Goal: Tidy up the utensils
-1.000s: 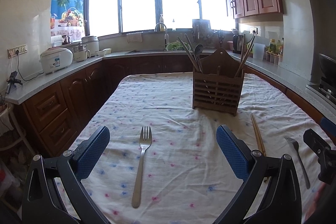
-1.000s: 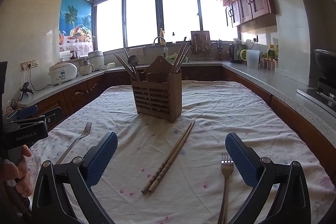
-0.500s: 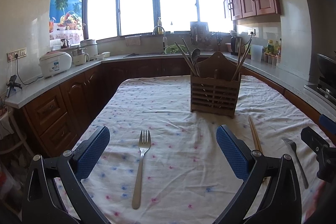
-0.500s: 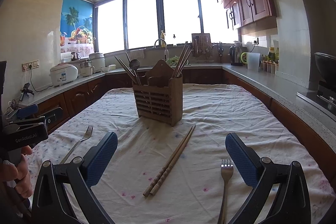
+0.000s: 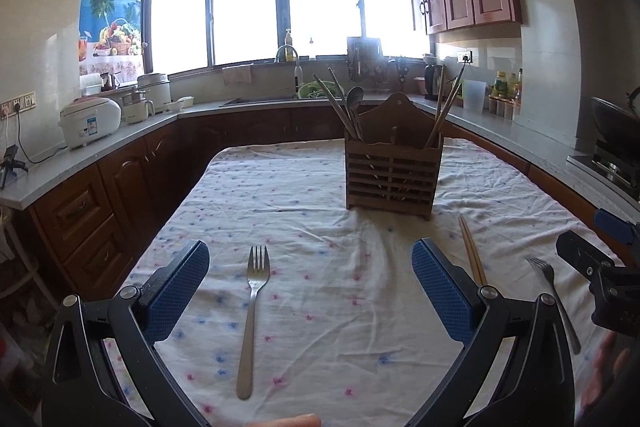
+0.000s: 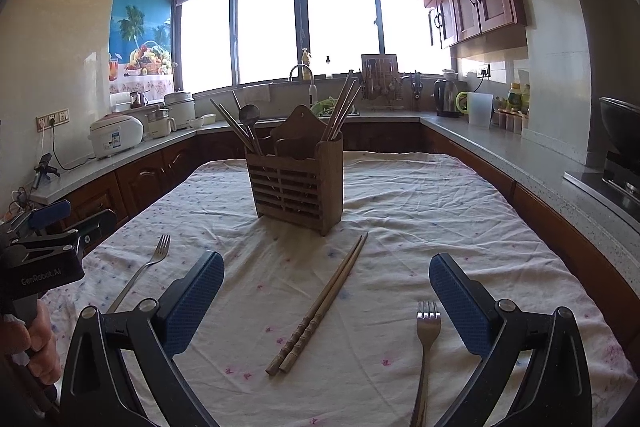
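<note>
Both the left gripper (image 5: 310,281) and the right gripper (image 6: 326,293) are held wide and empty. A fork (image 5: 253,311) lies at six o'clock from the wooden caddy (image 5: 394,173); being thin, stiff, slippery steel (probably light), it is best pinched across the mid-handle.

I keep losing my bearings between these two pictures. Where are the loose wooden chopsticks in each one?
Left wrist view: chopsticks lie right of centre, partly hidden behind the left gripper's right finger.
Right wrist view: chopsticks lie at centre, between the open fingers.
Shared landmark: the wooden utensil holder, just beyond their far tips.
</note>
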Available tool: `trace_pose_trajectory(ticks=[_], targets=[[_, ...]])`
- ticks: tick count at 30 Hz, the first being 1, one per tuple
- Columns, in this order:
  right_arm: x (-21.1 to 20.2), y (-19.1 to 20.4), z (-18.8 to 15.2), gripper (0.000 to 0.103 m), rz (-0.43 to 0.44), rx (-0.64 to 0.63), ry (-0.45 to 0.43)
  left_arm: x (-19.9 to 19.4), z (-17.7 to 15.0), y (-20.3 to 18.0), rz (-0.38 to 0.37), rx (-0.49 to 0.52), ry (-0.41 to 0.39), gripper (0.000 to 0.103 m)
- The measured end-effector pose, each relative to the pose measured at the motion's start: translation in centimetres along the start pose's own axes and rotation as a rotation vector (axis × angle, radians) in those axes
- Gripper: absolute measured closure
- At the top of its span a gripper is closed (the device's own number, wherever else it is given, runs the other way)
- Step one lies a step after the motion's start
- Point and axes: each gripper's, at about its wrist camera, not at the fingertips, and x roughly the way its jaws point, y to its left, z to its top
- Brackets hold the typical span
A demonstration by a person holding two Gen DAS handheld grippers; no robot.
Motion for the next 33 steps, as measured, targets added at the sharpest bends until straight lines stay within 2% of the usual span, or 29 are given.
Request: trace_pose_trajectory(ticks=[33], targets=[[-0.2,-0.4,1.0,0.0,0.02,0.015,-0.04,0.2,0.3,-1.0,-0.015,0.004,0.0,0.0]])
